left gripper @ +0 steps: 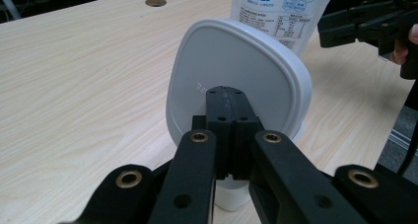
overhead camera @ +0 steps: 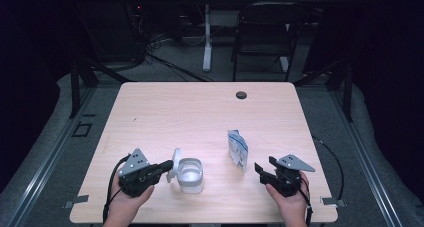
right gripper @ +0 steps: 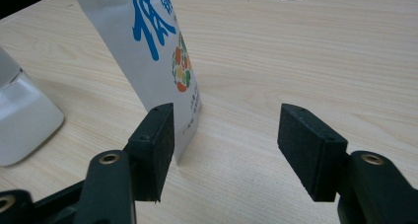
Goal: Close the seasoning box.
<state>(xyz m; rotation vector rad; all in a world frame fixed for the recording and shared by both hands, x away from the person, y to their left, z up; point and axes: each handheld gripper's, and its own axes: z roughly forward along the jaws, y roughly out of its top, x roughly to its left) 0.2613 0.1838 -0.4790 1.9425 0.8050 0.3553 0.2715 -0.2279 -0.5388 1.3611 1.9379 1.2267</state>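
The left gripper fingers pinch the lid up so the box stays open, while the right gripper fingers gape wide beside the bag.

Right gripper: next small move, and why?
Probably ease the right gripper forward and a little left to bring the standing pouch between its open fingers, then close. The pouch's near edge stands just ahead of one finger, not between them, while the left gripper is shut against the container's raised lid.
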